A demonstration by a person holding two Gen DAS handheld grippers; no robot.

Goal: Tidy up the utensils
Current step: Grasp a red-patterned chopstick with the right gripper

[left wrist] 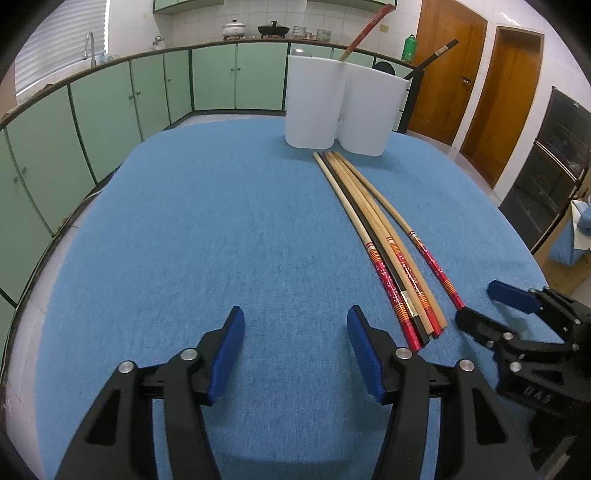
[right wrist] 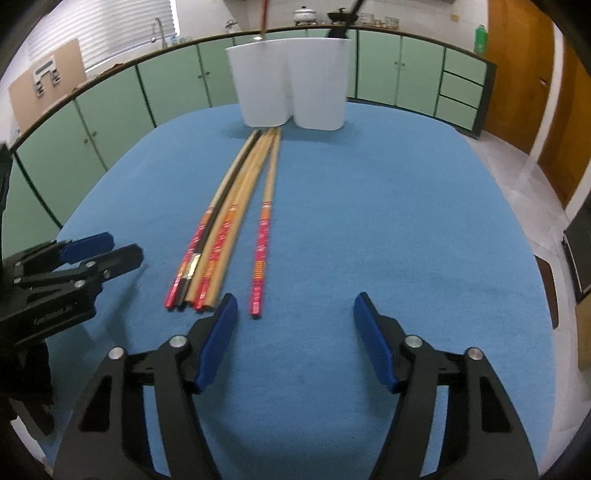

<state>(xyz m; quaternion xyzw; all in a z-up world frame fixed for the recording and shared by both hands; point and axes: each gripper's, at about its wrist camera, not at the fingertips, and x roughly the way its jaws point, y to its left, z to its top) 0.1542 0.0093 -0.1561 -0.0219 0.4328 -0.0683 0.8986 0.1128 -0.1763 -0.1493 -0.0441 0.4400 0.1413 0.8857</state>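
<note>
Several long chopsticks (left wrist: pixel 373 229) (right wrist: pixel 232 210) lie in a bundle on the blue table cloth (left wrist: pixel 221 240) (right wrist: pixel 388 221): wooden ones with red patterned ends and one black. One red-ended chopstick (left wrist: pixel 424 243) (right wrist: pixel 264 229) lies a little apart on the right. Two white holders (left wrist: pixel 343 107) (right wrist: pixel 291 81) stand side by side at the far end; a red chopstick (left wrist: pixel 364 31) stands in the left one and a black one (left wrist: pixel 432 61) in the right. My left gripper (left wrist: pixel 295 321) is open and empty, left of the bundle. My right gripper (right wrist: pixel 295 306) (left wrist: pixel 480 302) is open and empty, near the lone chopstick's end.
Green cabinets (left wrist: pixel 110 107) (right wrist: pixel 147 85) curve round the far side, with pots (left wrist: pixel 273 29) and a sink tap (left wrist: pixel 88 44) on the counter. Wooden doors (left wrist: pixel 480 81) stand at the right. The table edge (left wrist: pixel 33 302) runs along the left.
</note>
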